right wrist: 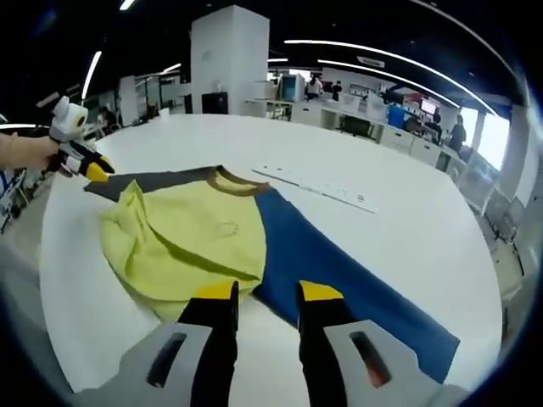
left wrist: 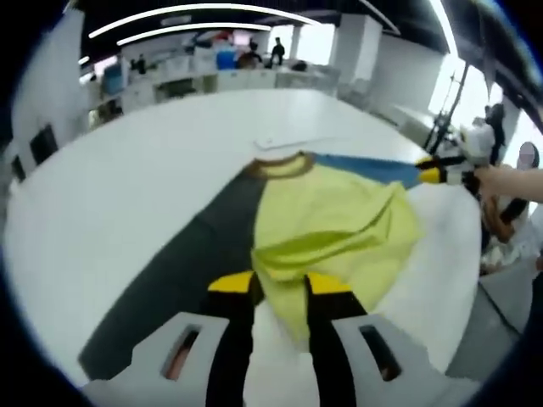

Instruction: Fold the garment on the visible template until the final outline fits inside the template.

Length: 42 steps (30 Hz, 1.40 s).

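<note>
left gripper view: the left hand-held gripper (left wrist: 280,292), black jaws tipped yellow, is closed on a bunched fold of the garment (left wrist: 331,225), soft yellow cloth pinched between the tips. ahead of the jaws the cloth spreads in loose wrinkles, with a brown ribbed collar (left wrist: 280,165) at the far end, a dark grey sleeve (left wrist: 182,267) running to their left and a blue sleeve (left wrist: 369,168) to their right. all lies on a smooth white round counter (left wrist: 127,178). right gripper view: the right hand-held gripper (right wrist: 265,297) hangs with jaws parted, holding nothing, just short of the hem where yellow meets blue. a flat white strip (right wrist: 318,186) lies beyond the collar.
</note>
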Motion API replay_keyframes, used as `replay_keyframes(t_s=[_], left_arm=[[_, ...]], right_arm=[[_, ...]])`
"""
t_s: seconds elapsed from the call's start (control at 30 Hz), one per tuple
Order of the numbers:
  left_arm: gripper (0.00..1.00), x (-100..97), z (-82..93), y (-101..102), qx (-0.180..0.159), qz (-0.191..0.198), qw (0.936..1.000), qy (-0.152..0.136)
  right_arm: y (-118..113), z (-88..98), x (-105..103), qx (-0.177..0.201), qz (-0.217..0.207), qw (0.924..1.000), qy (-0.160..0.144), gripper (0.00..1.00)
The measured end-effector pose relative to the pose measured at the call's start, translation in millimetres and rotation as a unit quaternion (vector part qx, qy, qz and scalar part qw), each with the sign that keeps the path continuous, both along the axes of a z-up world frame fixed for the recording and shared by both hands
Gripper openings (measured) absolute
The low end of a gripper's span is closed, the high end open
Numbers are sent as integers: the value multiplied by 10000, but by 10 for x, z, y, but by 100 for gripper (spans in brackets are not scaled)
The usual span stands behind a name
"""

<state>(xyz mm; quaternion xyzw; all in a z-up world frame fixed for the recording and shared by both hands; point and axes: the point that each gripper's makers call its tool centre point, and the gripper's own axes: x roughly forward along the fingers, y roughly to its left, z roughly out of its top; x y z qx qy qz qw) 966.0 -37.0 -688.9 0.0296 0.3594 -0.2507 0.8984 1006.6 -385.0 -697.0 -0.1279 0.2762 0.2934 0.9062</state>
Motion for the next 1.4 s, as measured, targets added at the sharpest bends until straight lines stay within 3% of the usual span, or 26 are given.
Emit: replay_keyframes(t_s=[0.5,0.7,1.2,1.4], left_arm=[[37,-489,563,-37,-272,37,9986,-457],[44,-722,842,-57,-448,138,9964,-704],[59,-1150,1197,-38,-559,212,9942,-896],[65,-1299,1354,-39,-760,325,9920,-954]], right_arm=[[-217,533,-468,327,-323,9986,-244,40],[-210,886,-685,615,-402,9953,-627,43],[-254,1261,-1072,703,-405,9926,-900,51],[-268,1395,-1197,824,-446,9909,-968,55]])
